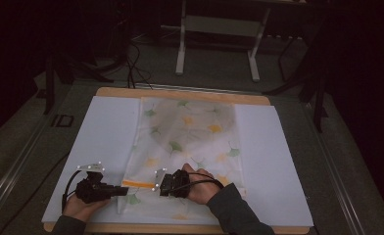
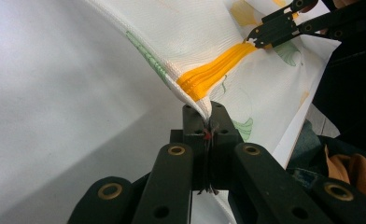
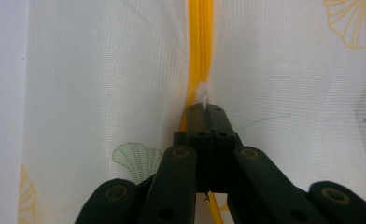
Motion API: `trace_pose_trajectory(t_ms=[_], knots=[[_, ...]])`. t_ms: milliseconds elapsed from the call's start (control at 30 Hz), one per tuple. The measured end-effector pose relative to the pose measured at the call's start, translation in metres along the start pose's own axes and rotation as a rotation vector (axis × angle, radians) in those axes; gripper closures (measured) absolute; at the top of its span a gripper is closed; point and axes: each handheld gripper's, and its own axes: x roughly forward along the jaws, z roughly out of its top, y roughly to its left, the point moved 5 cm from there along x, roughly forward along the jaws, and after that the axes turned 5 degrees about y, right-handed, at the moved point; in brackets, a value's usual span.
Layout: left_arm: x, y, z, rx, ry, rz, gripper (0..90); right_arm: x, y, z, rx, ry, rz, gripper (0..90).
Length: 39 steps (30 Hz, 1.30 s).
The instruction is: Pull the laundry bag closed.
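Right gripper view: my right gripper (image 3: 208, 108) clamped on, probably, the zipper pull (image 3: 202, 93); left gripper (image 2: 208, 122) pinching the limp mesh laundry bag (image 2: 190, 32) corner.

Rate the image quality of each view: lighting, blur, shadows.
High view: dim and underexposed, the room behind nearly black, the mesh bag soft and low in contrast. Left gripper view: bright, the orange zipper sharp, a grey shadow falls on the white sheet, the near linkage blurred. Right gripper view: evenly lit, the mesh weave crisp around the white zipper pull.
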Motion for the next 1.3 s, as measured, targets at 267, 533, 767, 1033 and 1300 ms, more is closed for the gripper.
trace_pose_trajectory(t_ms=[267, 533, 767, 1033, 1300], knots=[[-0.001, 0.001, 0.0, -0.003, -0.002, 0.002, 88.9, 0.0, -0.002, -0.008, 0.004, 0.019, -0.003, 90.0], [-0.001, 0.002, -0.001, -0.007, 0.0, 0.001, 88.9, -0.002, -0.003, -0.017, 0.018, 0.029, -0.003, 90.0], [-0.001, 0.002, -0.001, -0.009, -0.001, 0.002, 88.9, -0.003, -0.003, -0.021, 0.022, 0.033, -0.002, 90.0], [0.0, 0.002, -0.002, -0.007, 0.008, 0.005, 88.9, -0.004, -0.001, -0.028, 0.022, 0.041, -0.003, 90.0], [-0.001, 0.003, -0.002, -0.012, 0.001, 0.006, 88.9, -0.006, -0.003, -0.035, 0.03, 0.047, -0.003, 90.0]])
